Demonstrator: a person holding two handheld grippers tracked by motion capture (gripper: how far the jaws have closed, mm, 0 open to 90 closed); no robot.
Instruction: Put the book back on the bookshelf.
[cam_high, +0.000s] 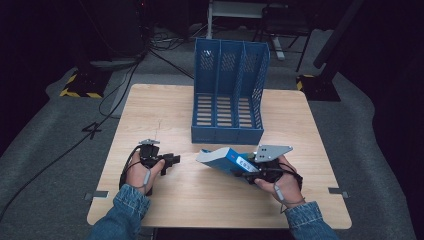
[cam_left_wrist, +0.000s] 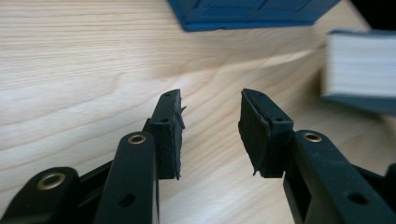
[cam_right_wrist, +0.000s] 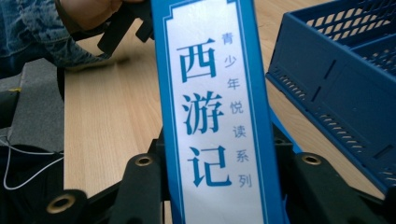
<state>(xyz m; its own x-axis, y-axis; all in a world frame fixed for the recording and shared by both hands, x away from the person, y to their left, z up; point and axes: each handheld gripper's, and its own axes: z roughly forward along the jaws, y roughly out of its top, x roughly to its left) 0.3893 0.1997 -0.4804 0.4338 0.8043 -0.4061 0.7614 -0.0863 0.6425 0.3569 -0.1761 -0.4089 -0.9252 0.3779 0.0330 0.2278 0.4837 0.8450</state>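
Denim sleeves come in at the near edge of the table (cam_high: 165, 200), one hand on each tool. Left of the blue file rack (cam_high: 228, 95), the left gripper (cam_high: 172, 160) sits low over the wood, its jaws spread apart with bare tabletop between the pads (cam_left_wrist: 169, 135). In front of the rack, just short of its front lip, lies the book (cam_high: 222, 159), a blue volume tilted with its spine toward the person. The right gripper (cam_high: 250, 172) is clamped across the book's near end; in the right gripper view the spine (cam_right_wrist: 212, 116), white with blue Chinese characters, stands between the two jaws. The rack stands upright toward the table's far edge, its three slots open.
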